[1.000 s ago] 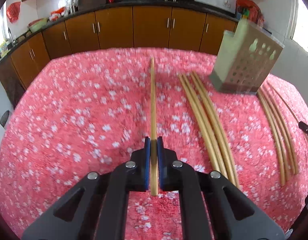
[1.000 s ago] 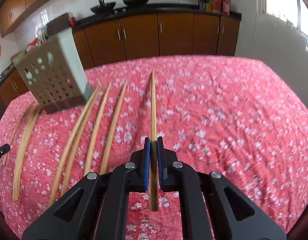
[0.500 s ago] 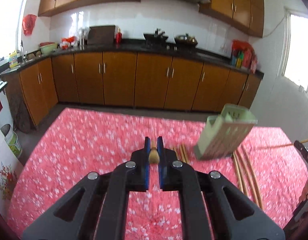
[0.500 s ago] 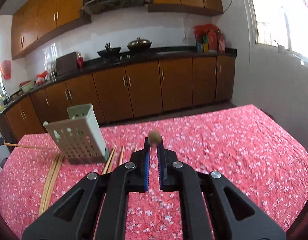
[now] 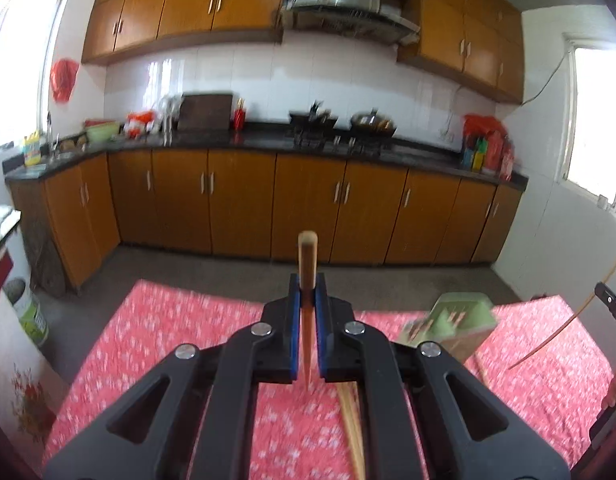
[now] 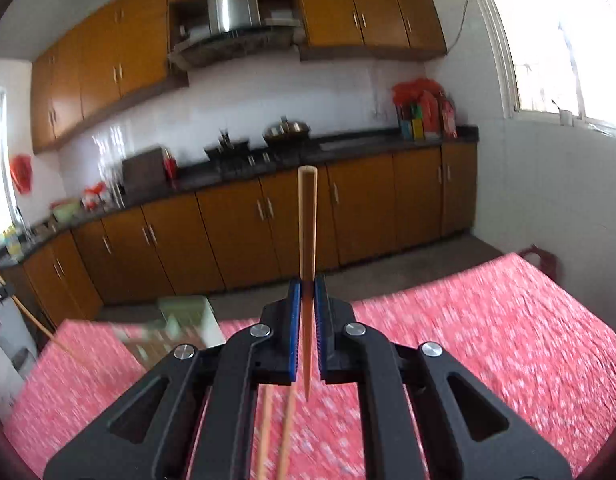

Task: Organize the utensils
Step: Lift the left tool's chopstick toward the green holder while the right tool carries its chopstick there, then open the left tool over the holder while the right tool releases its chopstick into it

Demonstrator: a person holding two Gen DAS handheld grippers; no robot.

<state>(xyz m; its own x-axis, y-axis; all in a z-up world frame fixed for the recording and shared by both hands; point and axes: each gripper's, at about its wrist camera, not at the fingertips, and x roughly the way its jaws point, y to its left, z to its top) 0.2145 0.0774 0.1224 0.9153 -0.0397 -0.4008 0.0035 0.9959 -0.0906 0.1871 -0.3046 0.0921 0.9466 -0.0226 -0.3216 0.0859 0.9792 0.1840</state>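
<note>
Chopstick (image 5: 307, 264) clamped aloft; green holder (image 5: 456, 330) right, loose chopsticks (image 5: 352, 420) below.

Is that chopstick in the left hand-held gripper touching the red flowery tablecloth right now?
Apart. In the left wrist view the chopstick is clamped between the shut left hand-held gripper pads, its lower tip hanging clear above the tablecloth.

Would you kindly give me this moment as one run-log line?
left gripper: shut on chopstick | right gripper: shut on chopstick | holder: on table, chopsticks inside
</note>
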